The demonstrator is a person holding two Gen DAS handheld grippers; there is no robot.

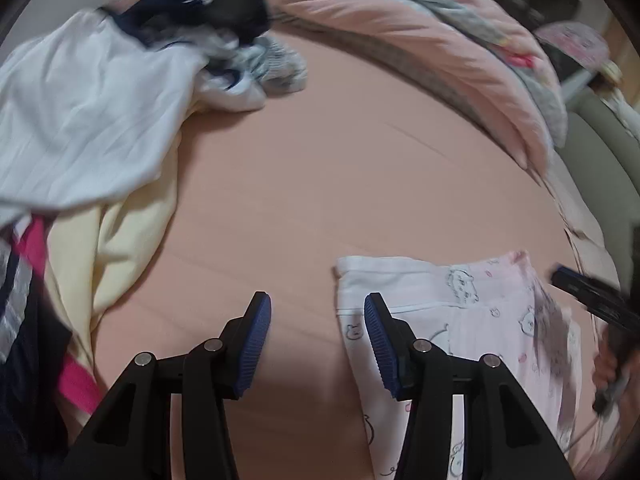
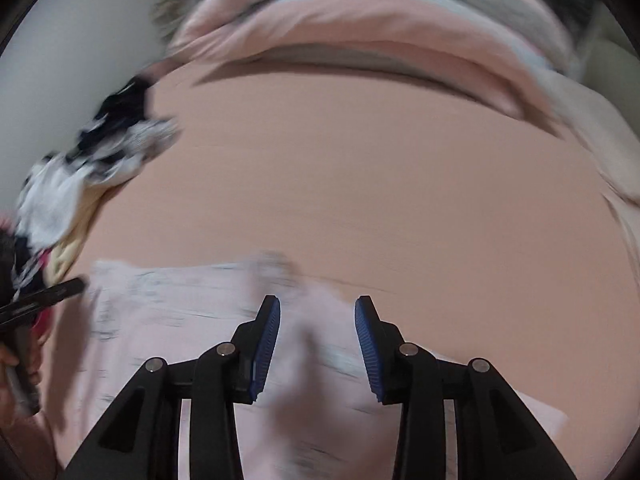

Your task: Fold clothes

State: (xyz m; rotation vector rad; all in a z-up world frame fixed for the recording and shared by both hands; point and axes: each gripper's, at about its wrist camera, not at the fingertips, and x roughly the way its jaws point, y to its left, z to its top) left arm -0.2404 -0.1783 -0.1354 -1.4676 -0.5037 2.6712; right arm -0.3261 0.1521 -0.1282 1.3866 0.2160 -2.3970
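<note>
A pale pink garment with a bear print (image 1: 492, 312) lies flat on the peach bed sheet (image 1: 300, 160), at the lower right of the left wrist view. My left gripper (image 1: 316, 300) is open above the sheet, its right finger over the garment's left edge, with nothing between the pads. In the right wrist view the same garment (image 2: 168, 312) is blurred under my right gripper (image 2: 317, 302). Its pads stand apart, with cloth showing below them but not pinched. Each gripper shows at the edge of the other's view: the right one (image 1: 588, 288) and the left one (image 2: 52, 294).
A pile of clothes lies at the left: a white garment (image 1: 80, 120), a cream one (image 1: 120, 232), dark navy ones (image 1: 200, 8) and a striped pink piece (image 1: 32, 248). A rolled pink and grey duvet (image 1: 400, 28) runs along the far side.
</note>
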